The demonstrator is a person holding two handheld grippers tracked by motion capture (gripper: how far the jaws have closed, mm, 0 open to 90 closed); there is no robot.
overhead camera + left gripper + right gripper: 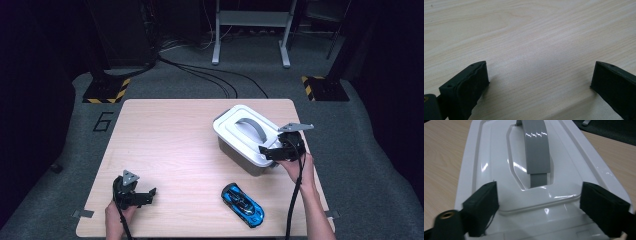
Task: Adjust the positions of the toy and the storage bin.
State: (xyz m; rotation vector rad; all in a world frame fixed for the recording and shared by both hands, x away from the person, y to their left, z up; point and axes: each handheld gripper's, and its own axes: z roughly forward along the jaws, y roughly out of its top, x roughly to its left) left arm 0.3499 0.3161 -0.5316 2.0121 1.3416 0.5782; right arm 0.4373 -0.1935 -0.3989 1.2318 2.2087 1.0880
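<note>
The lidded box [246, 141] stands on the bench [170, 150] at its right rear. The right gripper [539, 202] hovers over the lid's near end, fingers apart, gripping nothing. The left gripper [142, 196] rests idle, fingers apart.

Handling: the white lid [499, 157] looks rigid, light and glossy, probably slippery; grasp the grey handle [536, 150].

The high view includes a blue toy car [243, 204]; the right gripper view resolves the handle recess.

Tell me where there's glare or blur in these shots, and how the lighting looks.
High view: the wooden table is evenly lit, the floor around it falls into darkness. Right gripper view: bright glare streaks on the grey handle and spots on the white lid; the near jaws are slightly soft. Left gripper view: a pale sheen on the wood between the left gripper jaws, soft shadows beside them.
</note>
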